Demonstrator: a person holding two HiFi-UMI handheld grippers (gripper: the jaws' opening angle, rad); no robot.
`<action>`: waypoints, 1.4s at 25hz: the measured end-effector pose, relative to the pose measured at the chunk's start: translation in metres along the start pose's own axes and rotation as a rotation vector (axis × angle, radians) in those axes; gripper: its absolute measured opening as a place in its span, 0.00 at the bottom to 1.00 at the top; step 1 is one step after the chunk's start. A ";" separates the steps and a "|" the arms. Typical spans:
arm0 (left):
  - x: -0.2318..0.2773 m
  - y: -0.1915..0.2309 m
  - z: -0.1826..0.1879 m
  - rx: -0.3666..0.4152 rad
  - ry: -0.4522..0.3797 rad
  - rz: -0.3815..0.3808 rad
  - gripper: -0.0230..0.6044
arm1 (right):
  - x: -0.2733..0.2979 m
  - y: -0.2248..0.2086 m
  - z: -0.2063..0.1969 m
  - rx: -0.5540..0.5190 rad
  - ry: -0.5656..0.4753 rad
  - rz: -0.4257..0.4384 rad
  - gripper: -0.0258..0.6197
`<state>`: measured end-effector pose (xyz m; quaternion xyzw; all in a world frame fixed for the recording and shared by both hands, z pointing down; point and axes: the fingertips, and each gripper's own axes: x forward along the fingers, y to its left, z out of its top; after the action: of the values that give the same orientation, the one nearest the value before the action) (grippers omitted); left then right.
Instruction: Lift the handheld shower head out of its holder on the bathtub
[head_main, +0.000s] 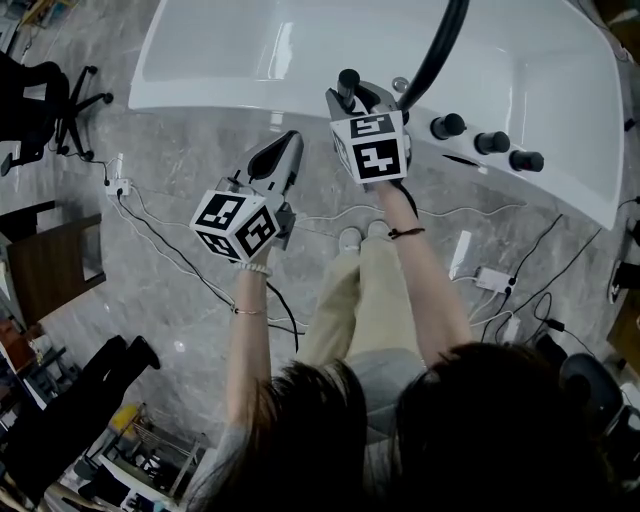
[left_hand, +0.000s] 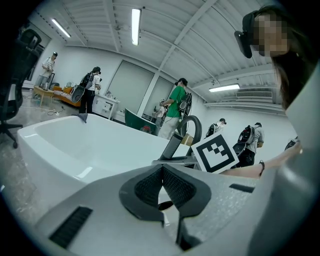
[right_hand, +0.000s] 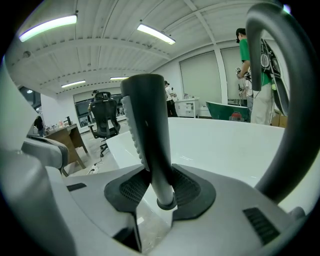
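Note:
The handheld shower head (right_hand: 147, 125) is a dark upright wand standing on the rim of the white bathtub (head_main: 240, 98). Its black top (head_main: 348, 80) shows in the head view. My right gripper (right_hand: 159, 186) is shut on the wand's lower stem, with a ribbed pad pressed against each side. From above, that gripper (head_main: 350, 95) sits at the tub's near rim, below a dark curved spout (head_main: 440, 45). My left gripper (head_main: 290, 142) hovers over the floor just left of it, short of the tub. Its jaws (left_hand: 161, 175) are shut with nothing between them.
Three black knobs (head_main: 490, 142) line the tub rim to the right of the spout. Cables and power strips (head_main: 480, 275) lie on the marble floor. An office chair (head_main: 60, 100) and a wooden desk (head_main: 50, 265) stand at the left. Several people (left_hand: 175, 107) stand beyond the tub.

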<state>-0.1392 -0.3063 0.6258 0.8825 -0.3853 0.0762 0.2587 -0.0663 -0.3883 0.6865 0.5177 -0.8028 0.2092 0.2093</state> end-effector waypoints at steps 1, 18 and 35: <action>0.000 -0.002 0.003 0.003 -0.003 -0.003 0.05 | -0.003 0.000 0.002 0.001 -0.002 -0.001 0.25; -0.029 -0.036 0.054 0.004 -0.070 -0.016 0.05 | -0.060 0.014 0.053 -0.014 -0.031 0.003 0.24; -0.059 -0.078 0.105 0.027 -0.154 -0.050 0.05 | -0.140 0.028 0.109 -0.070 -0.108 0.029 0.24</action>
<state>-0.1303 -0.2782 0.4855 0.8985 -0.3808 0.0065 0.2183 -0.0519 -0.3339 0.5155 0.5090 -0.8271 0.1556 0.1804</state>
